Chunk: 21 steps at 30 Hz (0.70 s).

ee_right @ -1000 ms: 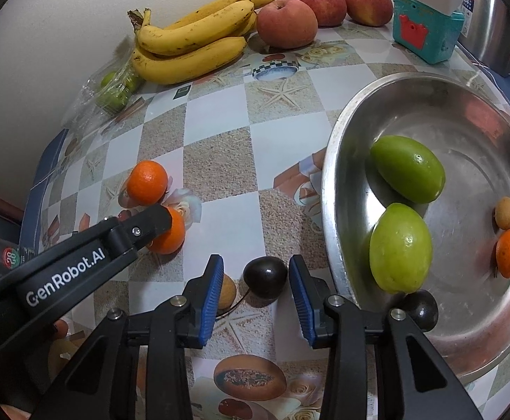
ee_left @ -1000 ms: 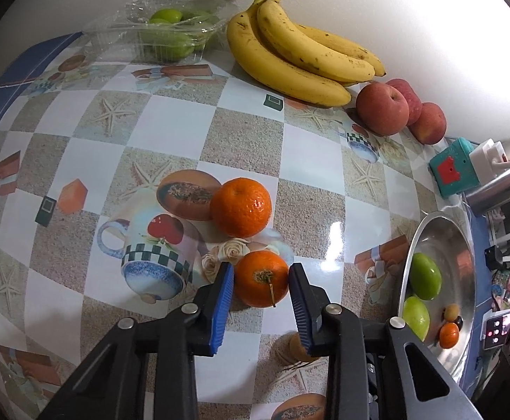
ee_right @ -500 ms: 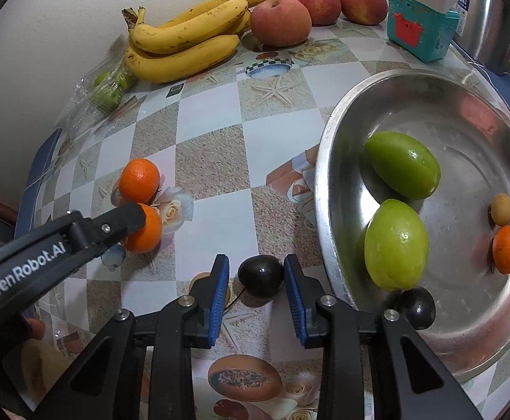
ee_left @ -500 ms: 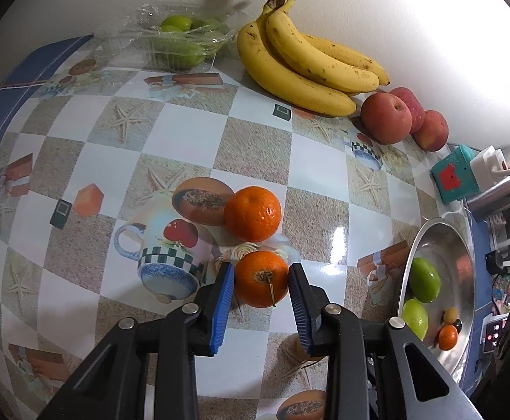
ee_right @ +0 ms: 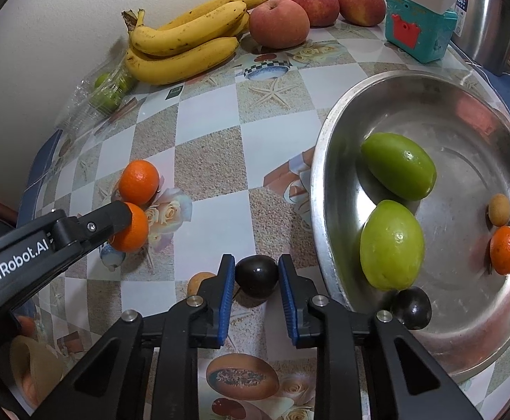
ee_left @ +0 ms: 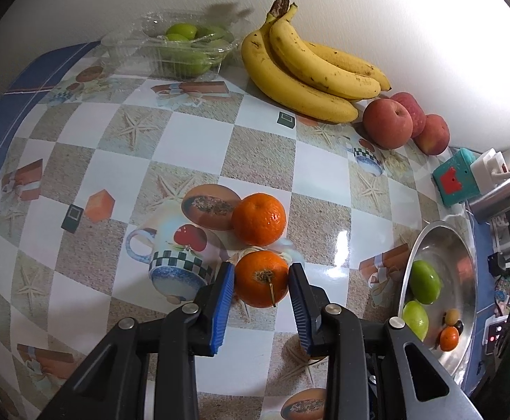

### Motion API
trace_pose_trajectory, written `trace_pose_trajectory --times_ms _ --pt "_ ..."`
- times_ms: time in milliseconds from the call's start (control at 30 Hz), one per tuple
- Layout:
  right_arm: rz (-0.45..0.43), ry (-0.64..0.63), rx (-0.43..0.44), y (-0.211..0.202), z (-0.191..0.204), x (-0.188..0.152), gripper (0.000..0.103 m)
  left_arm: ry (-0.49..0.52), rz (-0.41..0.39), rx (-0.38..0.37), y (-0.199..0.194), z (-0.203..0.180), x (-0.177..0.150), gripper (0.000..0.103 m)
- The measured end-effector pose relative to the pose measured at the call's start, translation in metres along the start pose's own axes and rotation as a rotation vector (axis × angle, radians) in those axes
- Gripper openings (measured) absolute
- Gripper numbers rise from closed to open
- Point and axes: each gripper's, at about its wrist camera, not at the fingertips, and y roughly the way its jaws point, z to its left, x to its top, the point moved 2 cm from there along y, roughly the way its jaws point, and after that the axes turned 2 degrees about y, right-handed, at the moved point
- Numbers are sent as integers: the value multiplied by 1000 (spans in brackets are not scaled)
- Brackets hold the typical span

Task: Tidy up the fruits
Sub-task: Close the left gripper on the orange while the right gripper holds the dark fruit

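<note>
My left gripper (ee_left: pixel 261 273) is shut on an orange (ee_left: pixel 262 278) just above the tablecloth, with a second orange (ee_left: pixel 259 218) right behind it. The right wrist view shows that gripper (ee_right: pixel 115 217) reaching in from the left with its orange (ee_right: pixel 132 232). My right gripper (ee_right: pixel 256 266) is closing its jaws, and the blue pads touch both sides of a dark plum (ee_right: pixel 256 274) on the table. A small tan fruit (ee_right: pixel 199 280) lies just left of it. The steel bowl (ee_right: pixel 319 210) to the right holds two green fruits (ee_right: pixel 391 245), a small orange (ee_right: pixel 505 250) and dark plums.
Bananas (ee_left: pixel 304 70), three peaches (ee_left: pixel 388 122) and a clear box of green fruits (ee_left: pixel 181 49) line the back wall. A teal toy box (ee_right: pixel 416 31) and a metal pot (ee_right: pixel 489 17) stand behind the bowl. The bowl (ee_left: pixel 465 262) sits at the table's right edge.
The right gripper's jaws have narrowed onto the dark plum. The left gripper keeps its orange and has drifted slightly left, away from the plum.
</note>
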Motion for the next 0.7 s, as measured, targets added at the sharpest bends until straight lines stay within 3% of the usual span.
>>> trace_pose_trajectory --times_ms 567,600,700 --pt "-61 6 95 -37 6 7 26 -5 -32 26 -19 3 2 34" --pt "-66 7 99 -39 6 8 26 -2 -37 27 -21 2 3 29" --pt "-77 13 109 -44 3 10 26 2 -55 32 -28 -2 4 28"
